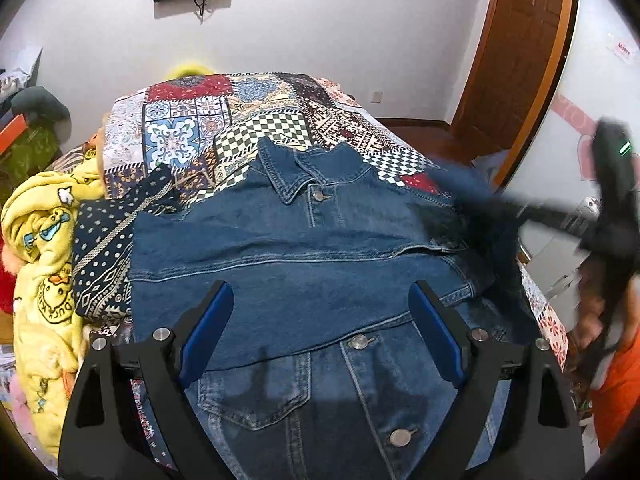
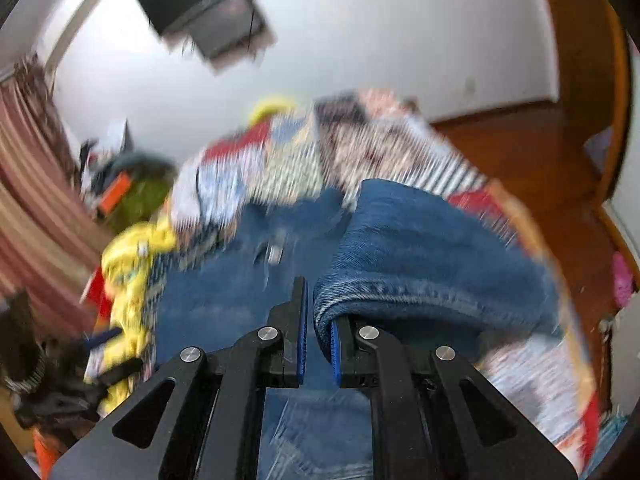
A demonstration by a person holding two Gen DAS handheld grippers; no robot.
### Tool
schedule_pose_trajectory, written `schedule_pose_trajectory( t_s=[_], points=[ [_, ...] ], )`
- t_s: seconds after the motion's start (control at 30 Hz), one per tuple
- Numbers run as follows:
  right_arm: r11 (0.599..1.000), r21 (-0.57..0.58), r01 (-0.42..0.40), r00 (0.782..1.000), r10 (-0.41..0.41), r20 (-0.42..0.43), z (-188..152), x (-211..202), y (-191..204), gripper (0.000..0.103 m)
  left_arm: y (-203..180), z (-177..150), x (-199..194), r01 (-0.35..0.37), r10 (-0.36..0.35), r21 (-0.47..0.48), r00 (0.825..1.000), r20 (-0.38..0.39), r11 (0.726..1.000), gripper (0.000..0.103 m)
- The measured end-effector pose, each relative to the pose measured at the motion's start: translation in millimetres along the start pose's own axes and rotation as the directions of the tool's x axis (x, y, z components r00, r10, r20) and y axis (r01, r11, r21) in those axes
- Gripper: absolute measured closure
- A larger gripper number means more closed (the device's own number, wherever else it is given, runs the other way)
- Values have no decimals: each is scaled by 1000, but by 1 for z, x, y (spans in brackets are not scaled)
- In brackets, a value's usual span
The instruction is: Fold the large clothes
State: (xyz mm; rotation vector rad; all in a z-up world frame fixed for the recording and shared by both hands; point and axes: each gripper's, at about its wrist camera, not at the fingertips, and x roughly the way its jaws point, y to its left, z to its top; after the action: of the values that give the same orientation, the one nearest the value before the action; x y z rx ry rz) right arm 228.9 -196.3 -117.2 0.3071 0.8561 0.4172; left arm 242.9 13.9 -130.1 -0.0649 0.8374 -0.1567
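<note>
Left tongs [image 1: 322, 330] gaping above denim jacket [image 1: 304, 240]; right tongs [image 2: 320, 320] clamped on raised sleeve [image 2: 432, 248].

Open bedspread [image 1: 256, 120]: twelve o'clock of the denim jacket [image 1: 304, 248], bare and passable.
Nine o'clock: yellow duck blanket [image 1: 44, 248] heaped beside the jacket, blocking.
Three o'clock: right gripper [image 1: 500, 208], blurred, crosses there.
</note>
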Motion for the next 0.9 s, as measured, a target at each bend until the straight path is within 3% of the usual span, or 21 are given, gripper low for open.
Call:
schedule_pose_trajectory(
  t_s=[0.17,0.37,0.47,0.53,0.63,0.8,0.9],
  points=[
    [1000,12,0,978,2,-209,-40,56,3,94,0,-9,4,-7,7,13,999,-32,1000,14],
    [1000,31,-1,960,9,-278,-51,46,-10,93,-25,1,11,22,-19,66,999,-47,998,14],
    [1000,-3,29,970,-29,-239,-47,17,-20,85,-43,13,15,49,-45,96,998,-45,994,14],
    [998,-11,55,980,-56,-191,-47,2,-27,66,-62,24,19,73,-68,125,997,-44,990,14],
    [993,-5,118,989,-118,-94,-45,-28,-46,62,-92,40,28,104,-97,178,994,-51,979,14],
    [966,51,255,967,-255,-1,-40,-67,-89,49,-149,60,49,154,-138,286,988,-74,946,14],
    [947,96,307,951,-309,9,-40,-78,-110,45,-185,65,73,190,-158,345,980,-120,919,14]
  ],
)
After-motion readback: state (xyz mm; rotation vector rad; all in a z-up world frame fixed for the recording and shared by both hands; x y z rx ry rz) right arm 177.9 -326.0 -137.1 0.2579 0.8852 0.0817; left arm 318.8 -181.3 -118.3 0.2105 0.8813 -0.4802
